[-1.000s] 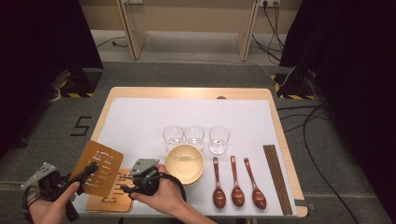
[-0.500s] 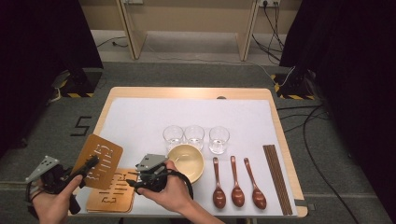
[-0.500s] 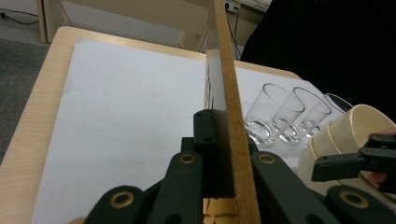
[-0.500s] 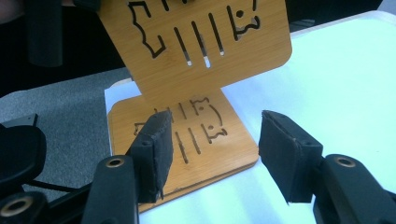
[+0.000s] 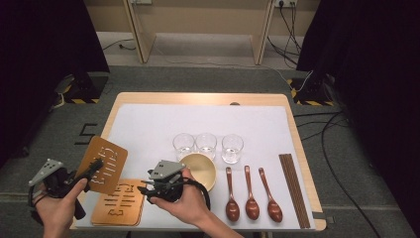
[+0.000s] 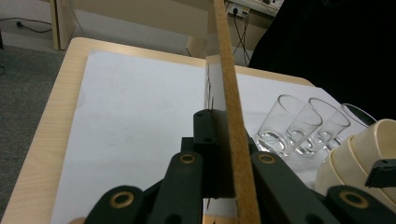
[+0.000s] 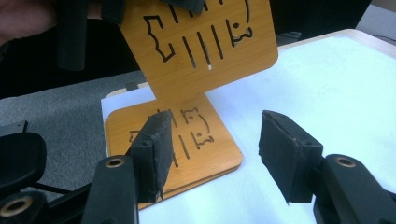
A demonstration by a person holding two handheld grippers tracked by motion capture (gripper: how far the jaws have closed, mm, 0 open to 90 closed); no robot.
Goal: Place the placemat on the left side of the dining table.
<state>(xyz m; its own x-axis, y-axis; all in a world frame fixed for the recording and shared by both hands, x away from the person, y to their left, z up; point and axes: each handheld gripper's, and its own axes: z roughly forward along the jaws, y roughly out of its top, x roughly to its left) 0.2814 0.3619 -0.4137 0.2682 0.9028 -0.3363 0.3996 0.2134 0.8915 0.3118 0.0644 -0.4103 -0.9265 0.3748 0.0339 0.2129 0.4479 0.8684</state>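
A white mat (image 5: 148,129) covers the wooden table (image 5: 198,98), dark curtains to either side. Left of the cream bowl (image 5: 200,168), the left gripper (image 5: 91,168) pinches a wooden coaster (image 5: 105,164) by its edge, lifted and tilted above the stack of coasters (image 5: 119,208) at the mat's near corner. Just beside the bowl, the right gripper (image 5: 148,187) hangs spread and empty. Right of the bowl lie three spoons (image 5: 251,198) and chopsticks (image 5: 293,188); behind it stand three glasses (image 5: 206,145).
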